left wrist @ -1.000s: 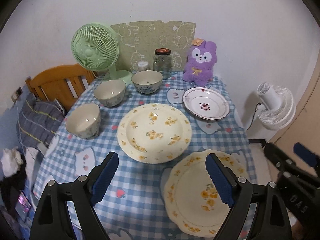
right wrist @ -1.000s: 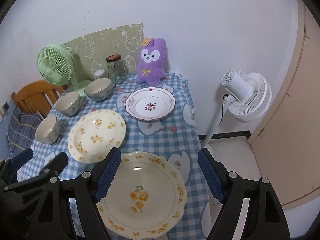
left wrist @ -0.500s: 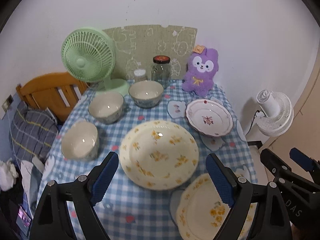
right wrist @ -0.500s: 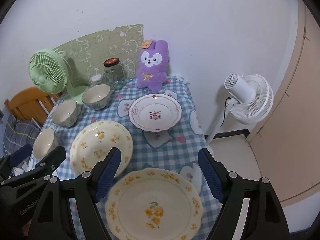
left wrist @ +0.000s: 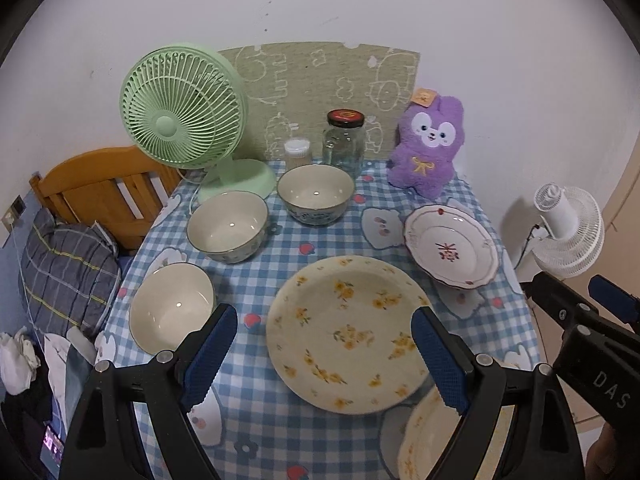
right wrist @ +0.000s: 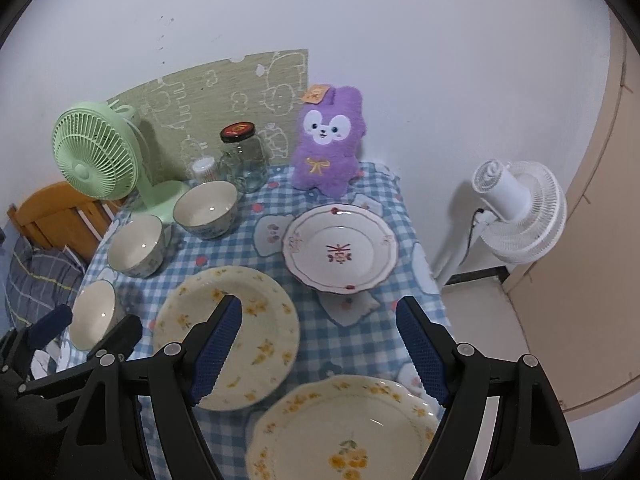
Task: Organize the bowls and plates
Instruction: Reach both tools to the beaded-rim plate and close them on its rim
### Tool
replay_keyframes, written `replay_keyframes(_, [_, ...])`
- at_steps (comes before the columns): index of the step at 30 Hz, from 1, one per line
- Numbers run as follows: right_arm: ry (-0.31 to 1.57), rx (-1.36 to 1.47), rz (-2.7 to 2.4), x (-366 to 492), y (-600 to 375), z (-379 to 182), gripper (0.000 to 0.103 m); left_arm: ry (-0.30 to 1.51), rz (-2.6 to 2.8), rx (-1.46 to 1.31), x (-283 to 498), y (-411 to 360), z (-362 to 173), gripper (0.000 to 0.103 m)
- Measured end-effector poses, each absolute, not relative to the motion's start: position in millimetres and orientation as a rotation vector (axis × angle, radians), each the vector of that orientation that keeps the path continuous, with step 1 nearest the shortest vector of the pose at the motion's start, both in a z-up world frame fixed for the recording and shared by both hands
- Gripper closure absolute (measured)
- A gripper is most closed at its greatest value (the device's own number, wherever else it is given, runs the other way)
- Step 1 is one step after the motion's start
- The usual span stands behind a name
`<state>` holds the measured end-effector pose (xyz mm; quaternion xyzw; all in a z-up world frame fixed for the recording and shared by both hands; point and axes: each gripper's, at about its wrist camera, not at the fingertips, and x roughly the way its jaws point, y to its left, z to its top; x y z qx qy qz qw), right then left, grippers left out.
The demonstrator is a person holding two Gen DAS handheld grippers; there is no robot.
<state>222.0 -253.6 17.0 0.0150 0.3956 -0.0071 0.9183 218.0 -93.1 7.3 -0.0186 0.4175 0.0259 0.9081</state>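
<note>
I find three bowls and three plates laid out singly on the checked surface (left wrist: pixel 256 432), nothing yet stacked. The bowls run in a diagonal line on the left: the near bowl (left wrist: pixel 172 312), the middle bowl (left wrist: pixel 227 226) and the far bowl (left wrist: pixel 316 193) by the green fan (left wrist: pixel 184 108). The round floral plate (left wrist: pixel 348 332) lies directly ahead of my left gripper (left wrist: pixel 324 356), between its jaws in that view, with the near bowl just beyond the left jaw. The scalloped floral plate (right wrist: pixel 348 432) lies at the near edge, directly below and between the jaws of my right gripper (right wrist: pixel 320 350); the red-patterned plate (right wrist: pixel 340 250) sits farther off, ahead of it. Plates being round, no long axis governs the approach; rim access does. Both sets of jaws stand wide apart, holding and touching nothing. I judge the right hand nearer the scalloped plate and the left nearer the round one. Risk: thin rims lying flat on cloth.
</note>
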Motion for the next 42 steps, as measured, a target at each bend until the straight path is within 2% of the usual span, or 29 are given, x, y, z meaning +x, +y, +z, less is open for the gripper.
replay_keyframes(16, [0.874, 0.045, 0.027, 285, -224, -43, 0.021, 0.943, 0.1, -0.096, 267, -63, -51, 0.015])
replay_keyframes(27, [0.921, 0.035, 0.04, 309, -213, -86, 0.021, 1.041, 0.106, -0.125, 292, -55, -100, 0.022])
replay_keyframes(38, [0.994, 0.017, 0.031, 327, -208, -124, 0.021, 1.089, 0.133, -0.105, 303, -53, -136, 0.023])
replay_keyframes(42, [1.016, 0.009, 0.03, 331, -205, -135, 0.022, 1.111, 0.132, -0.109, 306, -52, -146, 0.028])
